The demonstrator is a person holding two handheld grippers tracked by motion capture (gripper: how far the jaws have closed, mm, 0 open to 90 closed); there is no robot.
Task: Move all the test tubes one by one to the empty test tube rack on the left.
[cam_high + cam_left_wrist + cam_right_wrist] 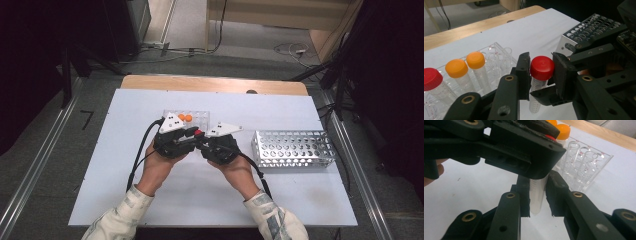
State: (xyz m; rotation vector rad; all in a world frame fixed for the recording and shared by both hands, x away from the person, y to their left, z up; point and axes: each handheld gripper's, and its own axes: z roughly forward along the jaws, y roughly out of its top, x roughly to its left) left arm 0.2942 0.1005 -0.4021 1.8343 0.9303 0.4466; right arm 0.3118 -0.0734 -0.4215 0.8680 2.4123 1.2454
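Note:
A clear tube (pixel 536 93) with a red cap (pixel 542 68) is held upright above the white table between both grippers. My left gripper (pixel 541 57) is shut on the red cap, one pad on each side. My right gripper (pixel 538 182) is shut on the tube's clear body (pixel 537 197) lower down, and its black jaws show below the cap in the left gripper view. From above, the left gripper (pixel 191 134) and right gripper (pixel 201 138) meet nose to nose at the cap (pixel 198 133), just in front of the clear rack (pixel 202 116).
The clear plastic rack (pixel 499 50) holds two orange-capped tubes (pixel 475 61) and a red-capped one (pixel 432 78), with several empty wells. A perforated metal rack (pixel 292 148) lies at the right. The table's wooden far edge (pixel 210 84) runs behind.

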